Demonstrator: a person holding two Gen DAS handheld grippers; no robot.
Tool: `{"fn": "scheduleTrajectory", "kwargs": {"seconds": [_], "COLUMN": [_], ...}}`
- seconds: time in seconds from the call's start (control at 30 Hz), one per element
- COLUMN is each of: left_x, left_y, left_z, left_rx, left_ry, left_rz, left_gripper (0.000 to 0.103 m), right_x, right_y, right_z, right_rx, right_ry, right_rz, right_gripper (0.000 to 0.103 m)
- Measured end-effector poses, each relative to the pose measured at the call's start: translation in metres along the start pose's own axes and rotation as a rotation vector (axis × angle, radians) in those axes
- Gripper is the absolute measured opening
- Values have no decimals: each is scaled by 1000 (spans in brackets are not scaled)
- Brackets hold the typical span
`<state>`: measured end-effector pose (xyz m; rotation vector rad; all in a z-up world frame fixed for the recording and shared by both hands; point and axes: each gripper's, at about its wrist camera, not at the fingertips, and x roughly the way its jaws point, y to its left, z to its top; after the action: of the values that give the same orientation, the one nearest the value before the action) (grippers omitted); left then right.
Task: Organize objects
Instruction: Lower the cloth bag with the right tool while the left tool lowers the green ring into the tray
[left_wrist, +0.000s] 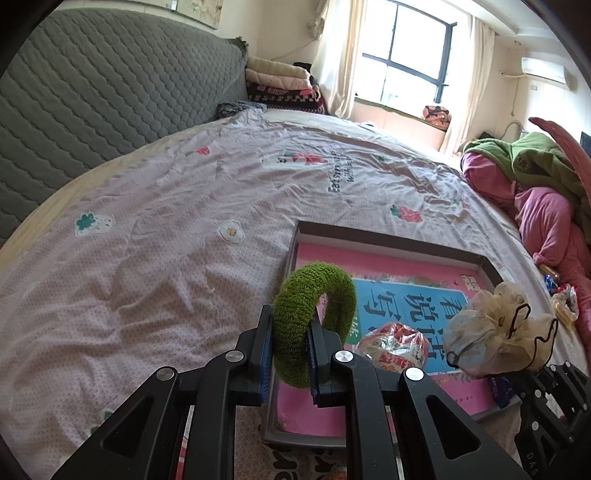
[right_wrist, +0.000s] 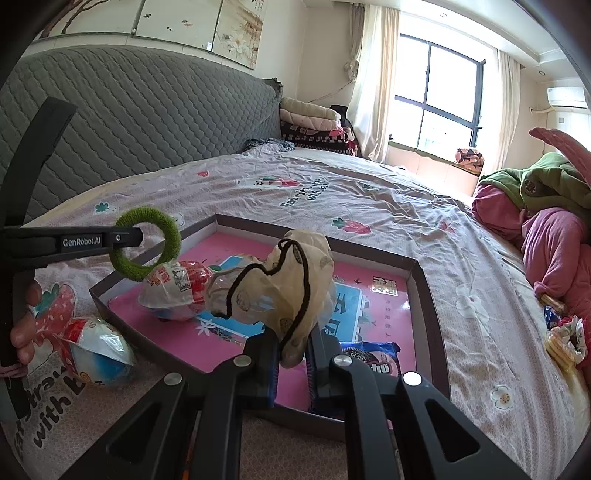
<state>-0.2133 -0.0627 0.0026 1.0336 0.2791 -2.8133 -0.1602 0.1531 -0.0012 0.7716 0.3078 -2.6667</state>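
My left gripper (left_wrist: 290, 354) is shut on a fuzzy green hair ring (left_wrist: 314, 321) and holds it over the left edge of a shallow grey box (left_wrist: 388, 240) with a pink book cover inside. In the right wrist view the ring (right_wrist: 147, 243) hangs above the box's left corner (right_wrist: 110, 291). My right gripper (right_wrist: 291, 363) is shut on a cream scrunchie with black cord (right_wrist: 291, 291), held above the box; it also shows in the left wrist view (left_wrist: 498, 332). A wrapped red-and-white snack (right_wrist: 177, 291) lies in the box.
A blue Oreo pack (right_wrist: 369, 358) lies at the box's near edge. A second wrapped snack (right_wrist: 99, 350) lies on the bedsheet left of the box. Pink and green clothes (right_wrist: 546, 229) pile at the right, with small packets (right_wrist: 561, 336) beside them. A grey headboard (right_wrist: 129, 110) stands behind.
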Motion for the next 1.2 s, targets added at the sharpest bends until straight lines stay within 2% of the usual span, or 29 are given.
{"fn": "scheduleTrajectory", "kwargs": {"seconds": [0.4, 0.83, 1.13, 1.2], "left_x": [12, 11, 9, 9], "left_y": [-15, -18, -18, -17], "left_z": [-13, -23, -30, -31], "left_rx": [58, 53, 45, 40], "left_ry": [71, 133, 165, 173], "left_rz": [-32, -70, -92, -96], "left_gripper": [16, 16, 16, 16], "right_x": [11, 18, 22, 22], "right_y": [6, -4, -21, -22], "right_z": [-4, -7, -7, -7], "right_rx": [-21, 51, 165, 179], "right_ry": [70, 132, 164, 167], "right_rz": [15, 56, 114, 132], "right_gripper": [13, 14, 20, 25]}}
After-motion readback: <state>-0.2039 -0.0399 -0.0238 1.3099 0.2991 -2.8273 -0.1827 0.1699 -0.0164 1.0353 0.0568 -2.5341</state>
